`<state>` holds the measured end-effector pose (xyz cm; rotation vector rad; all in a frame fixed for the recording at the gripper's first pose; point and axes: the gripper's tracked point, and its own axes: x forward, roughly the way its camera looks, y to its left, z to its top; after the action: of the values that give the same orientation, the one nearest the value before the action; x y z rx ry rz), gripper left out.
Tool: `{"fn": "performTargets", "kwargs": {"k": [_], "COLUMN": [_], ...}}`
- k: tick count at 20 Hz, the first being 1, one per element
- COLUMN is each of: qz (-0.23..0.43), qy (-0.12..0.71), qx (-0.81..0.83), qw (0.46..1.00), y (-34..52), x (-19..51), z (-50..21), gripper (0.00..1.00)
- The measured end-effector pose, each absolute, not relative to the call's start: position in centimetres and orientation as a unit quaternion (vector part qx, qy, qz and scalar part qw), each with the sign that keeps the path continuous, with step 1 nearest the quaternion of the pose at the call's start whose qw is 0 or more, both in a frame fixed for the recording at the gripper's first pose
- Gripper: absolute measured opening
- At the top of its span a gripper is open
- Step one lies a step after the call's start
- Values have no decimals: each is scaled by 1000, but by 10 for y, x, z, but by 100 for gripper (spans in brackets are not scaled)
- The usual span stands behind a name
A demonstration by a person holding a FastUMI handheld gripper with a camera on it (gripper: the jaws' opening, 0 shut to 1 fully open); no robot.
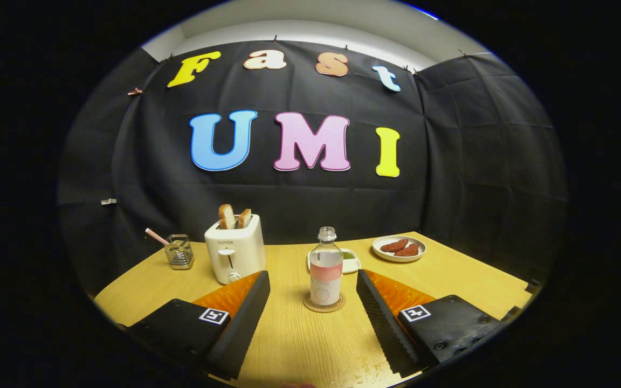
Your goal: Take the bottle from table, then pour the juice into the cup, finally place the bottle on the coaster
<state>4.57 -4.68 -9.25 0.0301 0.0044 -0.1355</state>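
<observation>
A clear bottle [325,269] with a pink label and no cap stands upright on a round cork coaster [324,305], a little beyond my fingertips and in line with the gap between them. My gripper [313,280] is open, its fingers [246,315] spread wide on either side with nothing between them. A glass cup [179,251] with a pink straw in it stands at the far left of the wooden table [299,345], left of the toaster.
A white toaster [235,254] with two slices of bread sits left of the bottle. Behind the bottle lies a small white dish [349,262] with something green. A white plate [399,248] with reddish food is at the back right.
</observation>
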Motion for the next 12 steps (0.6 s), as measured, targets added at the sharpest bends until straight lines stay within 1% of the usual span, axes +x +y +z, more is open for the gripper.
{"fn": "performTargets", "kwargs": {"k": [4,12], "qz": [-47,-35], "qy": [-16,-22], "qx": [28,38], "qw": [998,998], "y": [-59,-94], "x": [28,8], "z": [-63,-33], "gripper": [99,99]}}
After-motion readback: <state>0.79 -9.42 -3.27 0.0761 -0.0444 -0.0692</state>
